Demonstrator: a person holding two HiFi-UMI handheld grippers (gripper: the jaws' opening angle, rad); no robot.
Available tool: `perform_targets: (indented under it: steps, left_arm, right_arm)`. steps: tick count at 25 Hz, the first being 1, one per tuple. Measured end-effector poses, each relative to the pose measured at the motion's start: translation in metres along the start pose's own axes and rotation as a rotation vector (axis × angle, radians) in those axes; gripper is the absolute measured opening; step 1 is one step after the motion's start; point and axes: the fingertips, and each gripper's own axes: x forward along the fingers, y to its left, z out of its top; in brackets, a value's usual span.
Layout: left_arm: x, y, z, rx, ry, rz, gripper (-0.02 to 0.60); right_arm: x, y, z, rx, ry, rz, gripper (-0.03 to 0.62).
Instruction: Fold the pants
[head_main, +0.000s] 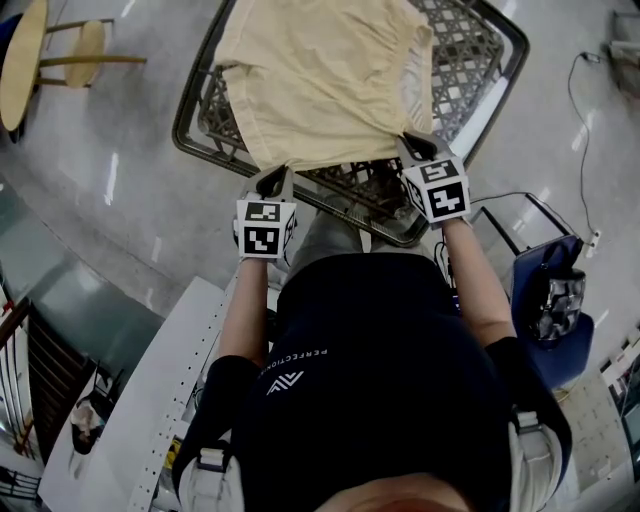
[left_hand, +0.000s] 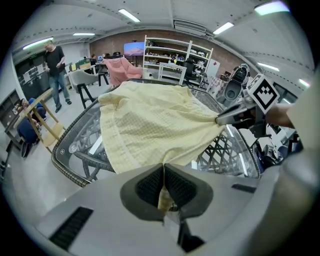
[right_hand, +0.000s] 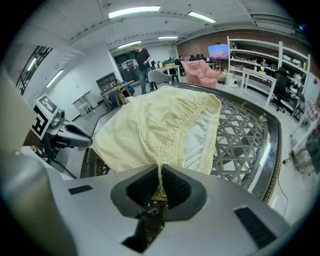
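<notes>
The fold is at its opening grasp, I judge: the pants (head_main: 320, 80) lie spread on the tabletop (head_main: 470, 55), their near edge hanging toward the person, and each near corner is already taken; the left hand-held gripper (left_hand: 163, 180) has its ribbed dark pads pressed together on a pinch of the yellow cloth, and the right hand-held gripper (right_hand: 160, 182) pinches the other corner in the same way, a thin fold of fabric showing between its pads. The next move probably calls for lifting both corners together, keeping the edge taut between them, and carrying it over toward the gathered waistband (right_hand: 192, 112) at the far side, so that the two edges meet squarely. The cloth is pale yellow with a fine waffle-like check, soft and limp, draping in shallow creases; the waistband is puckered as if elastic; the tabletop is a rounded rectangle, a dark woven lattice within a braided rim, with a glassy sheen across it.
</notes>
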Motion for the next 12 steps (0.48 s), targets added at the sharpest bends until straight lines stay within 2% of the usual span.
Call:
perform_targets:
  steps: [6,12]
  left_arm:
    - [-0.010,0.006,0.016,0.005,-0.044,0.015,0.017]
    - [-0.018,0.014,0.034,0.037,-0.098,-0.014,0.017]
  right_arm:
    - [-0.007,0.003,0.004,-0.005,-0.015,-0.004,0.048]
    - [-0.012,0.007,0.010,0.012,-0.023,-0.040,0.048]
